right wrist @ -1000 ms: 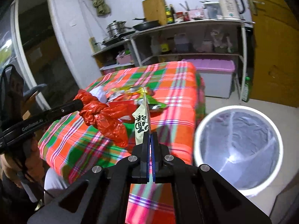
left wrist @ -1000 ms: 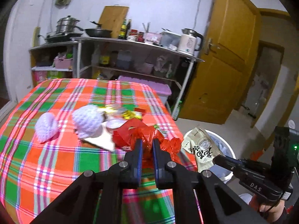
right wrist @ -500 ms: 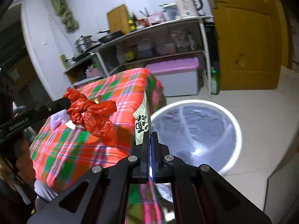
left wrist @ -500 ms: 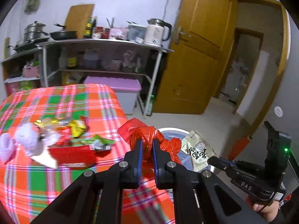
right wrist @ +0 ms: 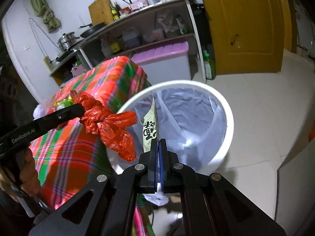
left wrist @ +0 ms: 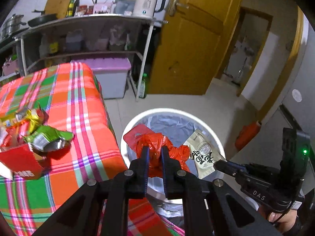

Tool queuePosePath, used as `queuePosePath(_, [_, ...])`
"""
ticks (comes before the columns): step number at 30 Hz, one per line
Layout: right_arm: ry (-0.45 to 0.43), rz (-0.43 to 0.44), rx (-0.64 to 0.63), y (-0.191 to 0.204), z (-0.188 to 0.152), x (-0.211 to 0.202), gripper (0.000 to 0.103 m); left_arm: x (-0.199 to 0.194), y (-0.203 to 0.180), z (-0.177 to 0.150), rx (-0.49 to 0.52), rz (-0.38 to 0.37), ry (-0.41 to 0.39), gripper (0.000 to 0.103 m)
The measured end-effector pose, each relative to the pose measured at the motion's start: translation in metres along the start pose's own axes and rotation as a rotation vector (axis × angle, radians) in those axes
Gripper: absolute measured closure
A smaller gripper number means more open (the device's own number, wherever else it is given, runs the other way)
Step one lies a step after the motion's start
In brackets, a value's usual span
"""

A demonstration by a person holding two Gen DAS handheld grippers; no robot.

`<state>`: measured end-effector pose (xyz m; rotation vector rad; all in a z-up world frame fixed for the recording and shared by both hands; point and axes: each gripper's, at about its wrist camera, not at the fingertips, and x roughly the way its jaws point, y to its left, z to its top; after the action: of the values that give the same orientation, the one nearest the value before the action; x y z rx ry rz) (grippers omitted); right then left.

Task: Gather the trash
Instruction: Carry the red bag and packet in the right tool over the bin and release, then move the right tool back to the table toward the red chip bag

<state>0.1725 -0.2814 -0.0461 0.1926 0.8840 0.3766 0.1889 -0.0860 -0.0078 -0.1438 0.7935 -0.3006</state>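
From the left wrist view, the left gripper (left wrist: 154, 153) is clamped on a crumpled red plastic bag (left wrist: 157, 147), which hangs over the mouth of the white bin (left wrist: 171, 111) standing on the floor just beside the table; the right gripper (left wrist: 220, 162) comes in from the lower right, pinching a pale snack wrapper (left wrist: 202, 157) above the same opening; on the plaid tablecloth (left wrist: 78, 102) a green foil packet (left wrist: 49, 139), a yellow wrapper (left wrist: 29, 116) and a red carton (left wrist: 21, 165) lie uncollected.

From the right wrist view, the right gripper (right wrist: 157, 144) has its jaws closed flat on the edge of the pale snack wrapper (right wrist: 150, 129), which stands upright over the lined bin (right wrist: 226, 118); the left gripper (right wrist: 80, 108) holds the red plastic bag (right wrist: 110, 125) at the bin's near rim, partly over the table edge.

Judging by this, two pieces are carried to the bin but not yet dropped; the bin's liner looks bare, so most of the collecting seems left.
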Motion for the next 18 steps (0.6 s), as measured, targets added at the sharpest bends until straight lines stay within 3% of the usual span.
queuePosePath(6, [0.045,-0.013,0.011,-0.006,-0.005,0.015,0.1,0.017,0.002,-0.007,-0.001,0.001,0.046,0.09])
queuePosePath(10, [0.039,-0.018,0.01,-0.006,-0.003,0.015,0.087,0.016,0.004,-0.007,-0.009,-0.011,0.041,0.07])
queuePosePath(12, [0.028,-0.018,0.007,-0.005,-0.002,0.011,0.082,0.012,0.004,-0.006,-0.008,-0.013,0.03,0.07])
queuePosePath(18, [-0.023,-0.014,-0.02,0.007,0.0,-0.008,0.082,-0.008,0.006,-0.005,-0.015,-0.013,-0.022,0.07])
